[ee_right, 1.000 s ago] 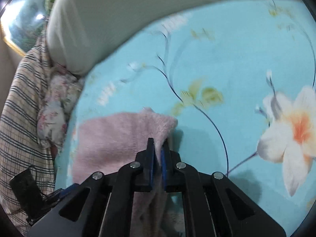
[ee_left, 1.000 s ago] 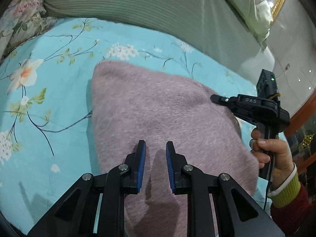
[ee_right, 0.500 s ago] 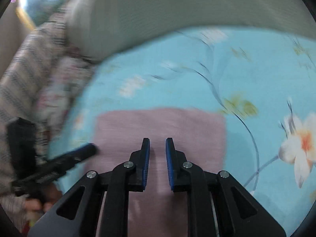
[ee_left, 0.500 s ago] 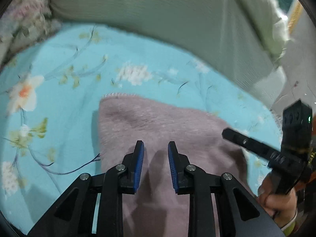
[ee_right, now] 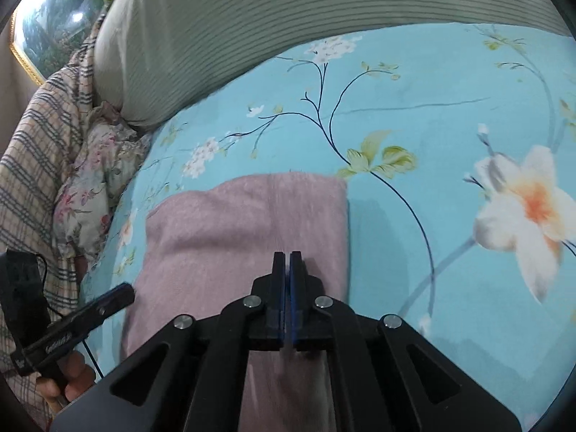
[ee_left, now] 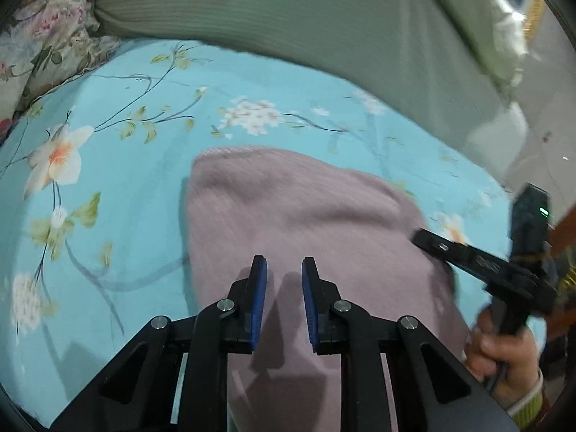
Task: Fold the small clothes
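The folded pink knit garment (ee_left: 306, 223) lies flat on the floral turquoise bedsheet (ee_left: 118, 180), ahead of and beneath both pairs of fingers. The left gripper (ee_left: 284, 277) hovers narrowly parted and closing, with nothing between its pads. The right gripper (ee_right: 287, 270) is closed empty above the cloth.

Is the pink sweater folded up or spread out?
Folded. The sweater lies as a compact rectangle on the sheet, with neat straight edges and no sleeves showing.
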{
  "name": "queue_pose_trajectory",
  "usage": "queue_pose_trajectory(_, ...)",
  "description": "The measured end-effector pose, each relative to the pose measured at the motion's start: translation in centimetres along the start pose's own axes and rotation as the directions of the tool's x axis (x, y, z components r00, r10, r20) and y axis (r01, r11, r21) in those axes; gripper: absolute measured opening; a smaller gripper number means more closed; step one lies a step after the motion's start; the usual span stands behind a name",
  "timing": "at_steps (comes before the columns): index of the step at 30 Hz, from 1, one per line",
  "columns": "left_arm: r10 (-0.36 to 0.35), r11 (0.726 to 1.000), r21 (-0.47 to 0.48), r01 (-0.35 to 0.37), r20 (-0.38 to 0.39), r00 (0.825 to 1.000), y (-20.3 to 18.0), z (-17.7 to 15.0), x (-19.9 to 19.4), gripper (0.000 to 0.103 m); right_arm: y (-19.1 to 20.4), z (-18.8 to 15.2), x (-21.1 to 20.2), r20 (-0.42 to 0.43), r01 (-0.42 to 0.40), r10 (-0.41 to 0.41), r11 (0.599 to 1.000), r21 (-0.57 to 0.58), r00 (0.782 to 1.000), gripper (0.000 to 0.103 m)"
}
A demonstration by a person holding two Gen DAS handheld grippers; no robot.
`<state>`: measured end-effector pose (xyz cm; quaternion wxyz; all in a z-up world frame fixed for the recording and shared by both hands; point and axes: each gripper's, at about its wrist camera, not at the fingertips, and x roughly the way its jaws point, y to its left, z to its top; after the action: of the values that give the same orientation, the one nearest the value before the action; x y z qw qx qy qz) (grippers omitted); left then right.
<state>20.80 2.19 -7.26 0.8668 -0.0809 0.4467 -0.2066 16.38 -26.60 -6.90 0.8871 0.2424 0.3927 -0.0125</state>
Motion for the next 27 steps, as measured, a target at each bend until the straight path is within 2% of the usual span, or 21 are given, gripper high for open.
queue_pose_trajectory(4, -0.056, 0.995, 0.079, 0.055, 0.005, 0.998, -2.3, -4.1, -3.1, 0.02, 1.1, -3.3, -3.5, 0.002, -0.046, 0.046, 0.998, -0.051, 0.999, 0.003)
queue_pose_trajectory(8, -0.091, 0.99, 0.11, 0.093, -0.028, 0.995, -3.4, -8.8, -5.1, 0.02, 1.7, -7.1, -5.2, -0.042, -0.05, 0.046, 0.994, -0.096, 0.998, 0.003)
queue_pose_trajectory(10, -0.105, 0.988, 0.11, 0.11, -0.049, 0.993, -3.5, -11.1, -5.8, 0.02, 1.2, -9.1, -5.0, -0.079, -0.024, 0.016, 0.994, -0.109, 0.997, 0.003)
queue_pose_trajectory(13, -0.07, 0.99, 0.112, 0.081, -0.1, 0.993, -3.1, -13.4, -5.0, 0.02, -0.5, -11.1, -4.1, -0.115, 0.038, -0.049, 0.994, -0.104, 0.992, 0.003)
queue_pose_trajectory(14, -0.049, 0.993, 0.101, 0.062, -0.124, 0.991, -2.7, -14.2, -4.5, 0.019, -1.2, -11.6, -4.0, -0.114, 0.026, -0.036, 0.996, -0.089, 0.993, 0.002)
queue_pose_trajectory(16, -0.061, 0.994, 0.082, 0.072, -0.124, 0.99, -2.3, -14.9, -4.5, 0.019, -1.7, -11.9, -4.6, -0.097, 0.019, -0.026, 0.997, -0.073, 0.995, 0.002)
queue_pose_trajectory(20, -0.068, 0.994, 0.076, 0.077, -0.123, 0.99, -2.2, -14.9, -4.6, 0.019, -0.3, -12.2, -6.4, -0.072, 0.016, -0.024, 0.993, -0.114, 0.997, 0.003)
queue_pose_trajectory(24, -0.062, 0.994, 0.082, 0.073, -0.121, 0.991, -2.2, -15.1, -4.6, 0.019, 0.0, -13.7, -5.8, -0.114, 0.056, -0.076, 0.984, -0.169, 0.991, 0.003)
queue_pose_trajectory(27, -0.064, 0.994, 0.079, 0.074, -0.122, 0.99, -2.2, -15.0, -4.5, 0.019, -1.0, -14.5, -5.8, -0.104, 0.031, -0.045, 0.991, -0.132, 0.994, 0.003)
